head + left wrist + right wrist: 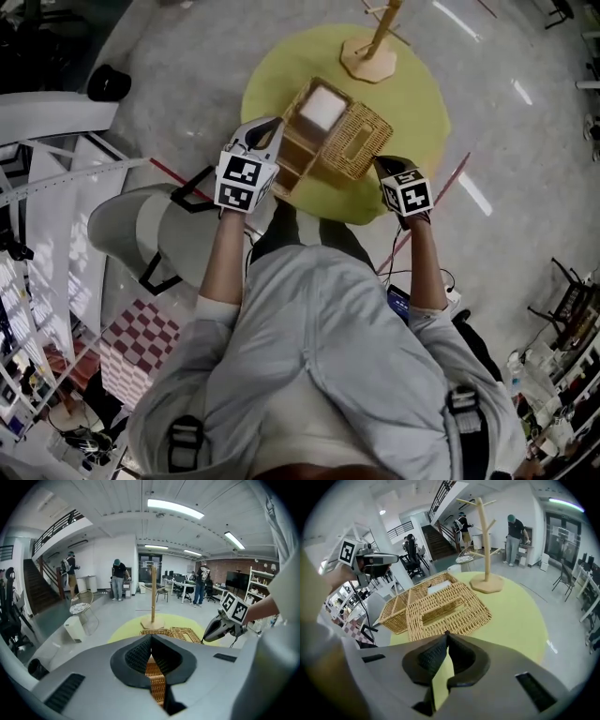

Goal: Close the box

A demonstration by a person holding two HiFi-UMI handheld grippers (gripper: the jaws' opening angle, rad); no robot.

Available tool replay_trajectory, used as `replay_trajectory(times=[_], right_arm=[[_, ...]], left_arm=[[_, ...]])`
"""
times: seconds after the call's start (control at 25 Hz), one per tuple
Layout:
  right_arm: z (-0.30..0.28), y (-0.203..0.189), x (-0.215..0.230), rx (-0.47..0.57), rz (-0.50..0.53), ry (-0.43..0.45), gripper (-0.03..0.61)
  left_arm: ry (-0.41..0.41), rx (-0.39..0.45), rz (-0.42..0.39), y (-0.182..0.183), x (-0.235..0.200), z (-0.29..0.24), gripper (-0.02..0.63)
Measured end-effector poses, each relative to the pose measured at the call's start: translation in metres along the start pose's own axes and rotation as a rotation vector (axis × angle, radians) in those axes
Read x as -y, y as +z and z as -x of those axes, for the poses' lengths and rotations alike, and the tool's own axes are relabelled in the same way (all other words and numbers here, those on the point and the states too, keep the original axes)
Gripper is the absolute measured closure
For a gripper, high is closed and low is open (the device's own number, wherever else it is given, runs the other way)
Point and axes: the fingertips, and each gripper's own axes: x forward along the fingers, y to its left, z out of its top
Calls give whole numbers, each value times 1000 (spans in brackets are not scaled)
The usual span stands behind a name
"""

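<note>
With both pairs of jaws pressed together on nothing, the open wicker box (298,142) sits just beneath the left gripper (151,638), while its flipped-out lid (447,609) lies just ahead of the right gripper (446,634), long axis across those jaws, so the right is nearer

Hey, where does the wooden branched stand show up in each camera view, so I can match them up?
Head view: the wooden stand is at the top edge, right of centre, beyond the wicker box.
Left gripper view: the stand is at the centre, upright, just behind the box.
Right gripper view: the stand is in the upper middle, right of centre, behind the box.
Shared landmark: the round yellow table under both.
</note>
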Motion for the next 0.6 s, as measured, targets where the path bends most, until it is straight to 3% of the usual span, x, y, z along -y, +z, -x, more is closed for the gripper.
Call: replay_trajectory(times=[0.6], right_arm=[[49, 87, -42, 68, -24, -120, 546]], left_arm=[[-111, 104, -23, 34, -49, 14, 584]])
